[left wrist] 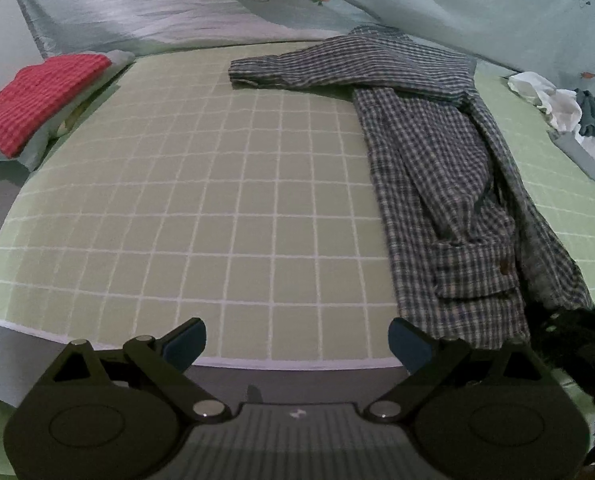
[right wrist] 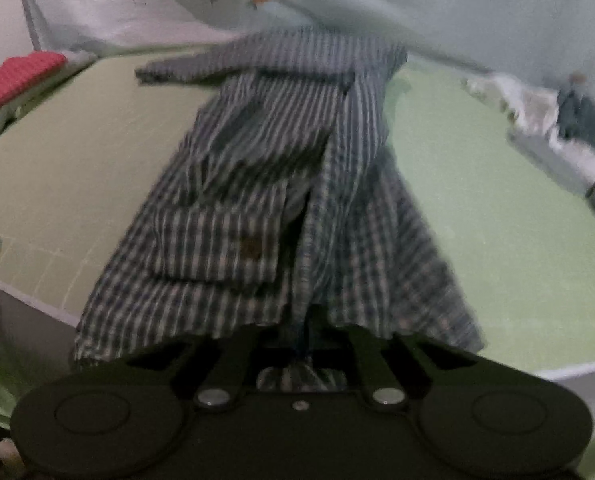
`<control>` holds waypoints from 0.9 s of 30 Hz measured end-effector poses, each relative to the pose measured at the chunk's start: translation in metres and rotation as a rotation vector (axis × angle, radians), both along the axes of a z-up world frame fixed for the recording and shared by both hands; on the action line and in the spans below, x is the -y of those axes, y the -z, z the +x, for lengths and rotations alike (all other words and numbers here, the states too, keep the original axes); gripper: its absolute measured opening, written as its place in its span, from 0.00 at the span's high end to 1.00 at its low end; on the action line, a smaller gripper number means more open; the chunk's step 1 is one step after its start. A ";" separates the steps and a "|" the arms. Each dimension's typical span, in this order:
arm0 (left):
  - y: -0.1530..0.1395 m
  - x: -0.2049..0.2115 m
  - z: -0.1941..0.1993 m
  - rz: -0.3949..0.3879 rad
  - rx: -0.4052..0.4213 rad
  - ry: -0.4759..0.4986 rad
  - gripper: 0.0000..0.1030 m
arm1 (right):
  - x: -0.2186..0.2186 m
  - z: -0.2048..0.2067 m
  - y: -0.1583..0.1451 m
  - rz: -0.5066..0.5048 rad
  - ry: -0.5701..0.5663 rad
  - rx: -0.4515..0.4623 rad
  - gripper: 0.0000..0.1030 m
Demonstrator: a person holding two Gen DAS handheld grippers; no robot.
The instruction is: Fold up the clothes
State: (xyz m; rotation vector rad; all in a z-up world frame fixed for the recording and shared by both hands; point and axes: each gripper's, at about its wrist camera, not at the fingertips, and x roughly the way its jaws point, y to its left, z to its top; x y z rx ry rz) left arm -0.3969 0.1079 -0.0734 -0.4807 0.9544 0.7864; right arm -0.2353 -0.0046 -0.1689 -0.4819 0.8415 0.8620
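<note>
The left gripper (left wrist: 297,340) hangs over the near edge of the pale green gridded mat (left wrist: 201,200), its jaws spread wide with nothing between them, probably free to take another corner. The right gripper (right wrist: 301,344) sits at the hem of the blue-and-white checked cotton shirt (left wrist: 437,168); cloth bunches between its fingers, but blur hides whether the pads press it or have let go. The shirt lies along the mat's right side, half folded lengthwise, one sleeve stretched toward the far edge's middle, a buttoned pocket uppermost. A folded red knitted garment (left wrist: 37,96) rests at the far left corner, presumably finished.
</note>
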 end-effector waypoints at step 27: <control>0.031 0.040 0.109 -0.069 -0.075 0.104 0.06 | 0.113 0.115 0.002 0.378 0.407 -0.316 0.69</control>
